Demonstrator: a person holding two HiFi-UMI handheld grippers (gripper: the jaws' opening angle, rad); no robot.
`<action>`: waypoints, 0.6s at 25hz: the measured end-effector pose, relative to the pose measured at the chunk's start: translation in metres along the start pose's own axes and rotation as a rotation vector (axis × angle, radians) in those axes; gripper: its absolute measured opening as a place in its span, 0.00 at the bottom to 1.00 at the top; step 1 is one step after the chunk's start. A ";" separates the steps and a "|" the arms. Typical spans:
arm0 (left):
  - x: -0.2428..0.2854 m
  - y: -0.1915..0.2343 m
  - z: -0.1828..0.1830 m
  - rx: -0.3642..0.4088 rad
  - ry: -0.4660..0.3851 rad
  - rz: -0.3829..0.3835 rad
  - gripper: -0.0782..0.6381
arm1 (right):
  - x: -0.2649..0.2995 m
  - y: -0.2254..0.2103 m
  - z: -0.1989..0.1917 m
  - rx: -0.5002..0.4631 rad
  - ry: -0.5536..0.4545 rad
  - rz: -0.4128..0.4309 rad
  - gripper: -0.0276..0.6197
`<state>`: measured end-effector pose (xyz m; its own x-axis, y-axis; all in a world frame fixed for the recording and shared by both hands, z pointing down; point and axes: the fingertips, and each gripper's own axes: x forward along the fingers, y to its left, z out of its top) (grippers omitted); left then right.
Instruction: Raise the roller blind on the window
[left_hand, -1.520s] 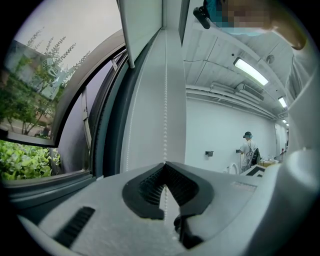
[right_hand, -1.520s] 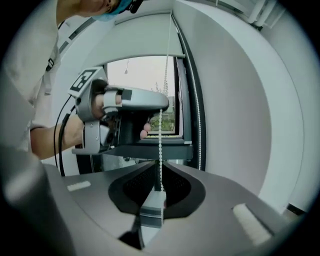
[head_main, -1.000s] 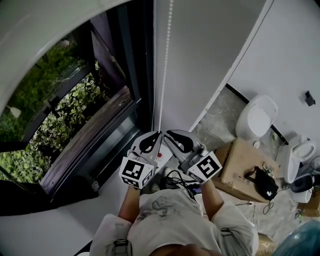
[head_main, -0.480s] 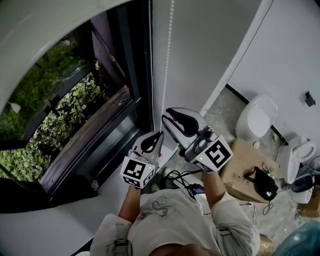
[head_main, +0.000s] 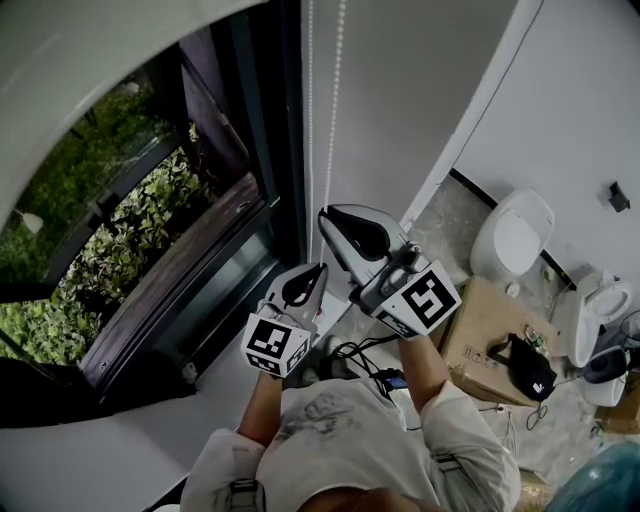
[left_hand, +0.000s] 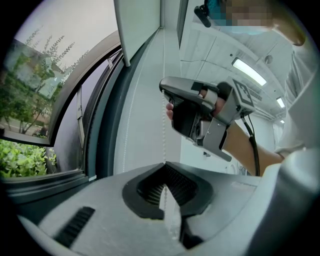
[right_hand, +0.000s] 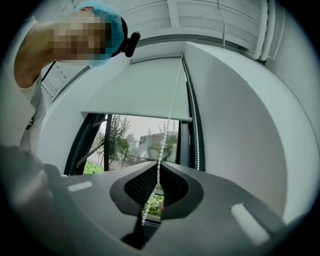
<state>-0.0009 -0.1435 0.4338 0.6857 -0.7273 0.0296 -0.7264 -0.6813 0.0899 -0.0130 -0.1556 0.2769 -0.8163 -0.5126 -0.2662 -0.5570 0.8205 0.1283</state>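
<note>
Chain (head_main: 333, 100) of white beads hangs straight down beside the dark frame of the window (head_main: 150, 230), and both grippers are on it. The left gripper (head_main: 318, 268) is the lower one, with its jaws pressed together on the chain. In the left gripper view the beads enter at the closed tips and show again in the hollow behind them. The right gripper (head_main: 325, 215) is just above the left one. Its jaws are also closed on the chain, which runs between the ribbed pads in the right gripper view. The blind (right_hand: 145, 92) covers the upper part of the window. Its bottom bar is level, and below it we see trees and green bushes through the glass. On the floor at the right stands a cardboard box (head_main: 480, 310). Its top looks shut, so we cannot tell what is inside, and a black item (head_main: 527, 368) lies on it. Near the box is a white toilet (head_main: 515, 235) with the lid down.
</note>
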 end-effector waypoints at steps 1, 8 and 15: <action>0.000 0.001 0.000 -0.001 -0.001 0.000 0.12 | 0.000 -0.001 -0.001 -0.007 0.001 -0.014 0.08; -0.001 0.008 -0.014 0.005 0.026 0.014 0.12 | -0.002 0.002 -0.011 -0.035 -0.004 -0.063 0.07; 0.000 0.015 -0.044 -0.016 0.087 0.024 0.12 | -0.005 0.005 -0.044 -0.053 0.064 -0.086 0.07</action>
<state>-0.0099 -0.1504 0.4788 0.6699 -0.7330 0.1183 -0.7425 -0.6618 0.1036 -0.0188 -0.1599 0.3210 -0.7724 -0.5970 -0.2167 -0.6313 0.7591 0.1588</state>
